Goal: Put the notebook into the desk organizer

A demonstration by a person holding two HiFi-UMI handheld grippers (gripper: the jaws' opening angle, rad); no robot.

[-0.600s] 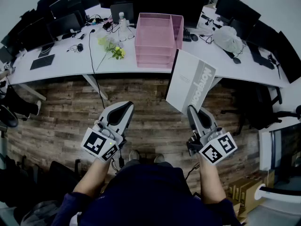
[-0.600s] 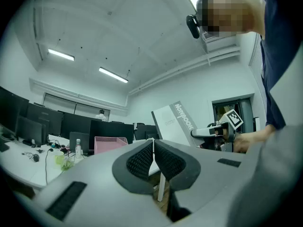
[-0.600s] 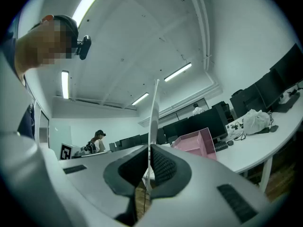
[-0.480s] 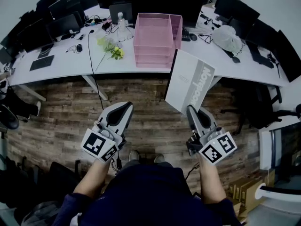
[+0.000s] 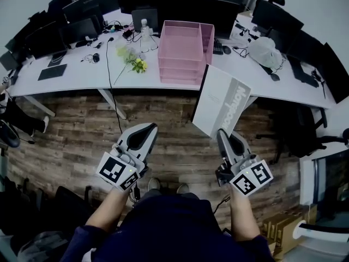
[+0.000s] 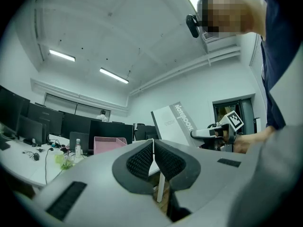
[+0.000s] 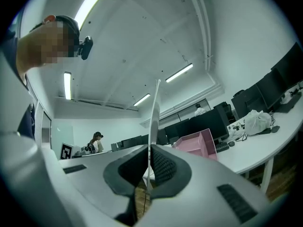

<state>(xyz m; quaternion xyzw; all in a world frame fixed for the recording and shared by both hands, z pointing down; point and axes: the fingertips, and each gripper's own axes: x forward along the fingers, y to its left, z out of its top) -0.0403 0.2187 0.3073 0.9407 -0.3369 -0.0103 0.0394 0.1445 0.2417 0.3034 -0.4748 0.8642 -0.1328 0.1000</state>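
Note:
The pink desk organizer point(image 5: 184, 48) stands on the white desk point(image 5: 82, 75), a stack of trays with an upright slot at its right. My right gripper point(image 5: 222, 136) is shut on the lower edge of the grey-white notebook point(image 5: 221, 100), which stands upright in the air over the wooden floor, short of the desk. The right gripper view shows the notebook point(image 7: 154, 119) edge-on between the pads, with the organizer point(image 7: 196, 143) beyond. My left gripper point(image 5: 148, 131) is shut and empty, level with the right one. Its view shows the notebook point(image 6: 176, 123) and the organizer point(image 6: 110, 143).
Dark monitors point(image 5: 191, 7) line the back of the desk. A water bottle point(image 5: 144, 27), yellow flowers point(image 5: 133, 61), a keyboard point(image 5: 218, 47), cables and a white bag point(image 5: 264, 51) lie around the organizer. Office chairs point(image 5: 11, 124) stand at both sides of the floor.
Both grippers and the notebook sit slightly lower in the head view, and the desk has shifted a little. The right gripper still holds the notebook.

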